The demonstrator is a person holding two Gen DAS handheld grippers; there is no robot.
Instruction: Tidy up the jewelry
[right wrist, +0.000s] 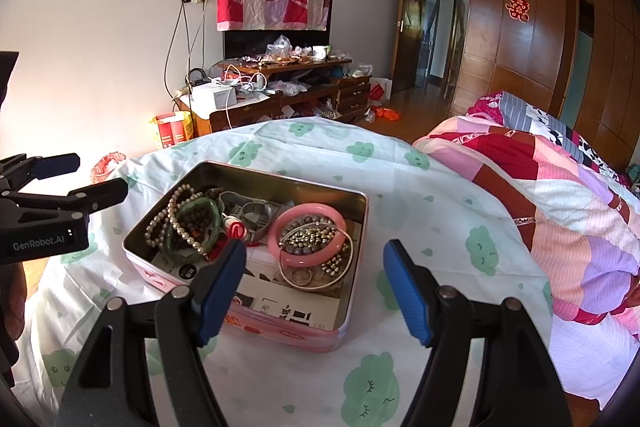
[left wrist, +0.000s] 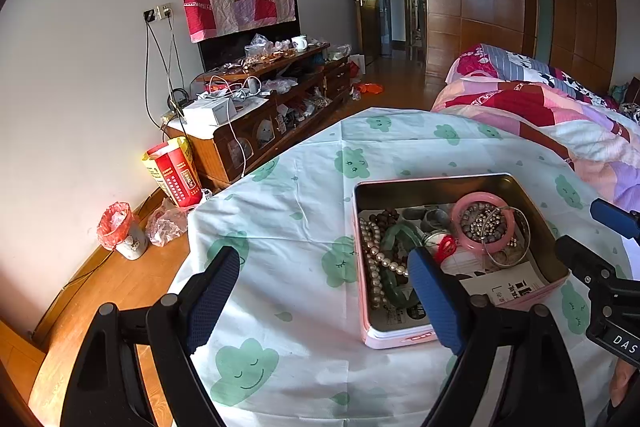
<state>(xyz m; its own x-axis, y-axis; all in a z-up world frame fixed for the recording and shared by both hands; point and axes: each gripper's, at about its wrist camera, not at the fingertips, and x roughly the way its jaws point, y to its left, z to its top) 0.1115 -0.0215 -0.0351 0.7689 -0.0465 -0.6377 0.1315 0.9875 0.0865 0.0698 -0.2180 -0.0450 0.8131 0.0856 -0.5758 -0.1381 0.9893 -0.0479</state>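
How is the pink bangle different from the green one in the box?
The pink bangle lies flat on the tin's right side, ringing small metallic beads; the green bangle is on the left, tangled with the pearl strand. Pink looks opaque, green more glassy. Both are round rings inside the same tin.

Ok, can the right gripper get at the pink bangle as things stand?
Probably yes. The right gripper is open and empty, and the pink bangle lies on top of the pile in the lidless tin, nothing over it. A thin silver bangle overlaps its near edge and could get caught.
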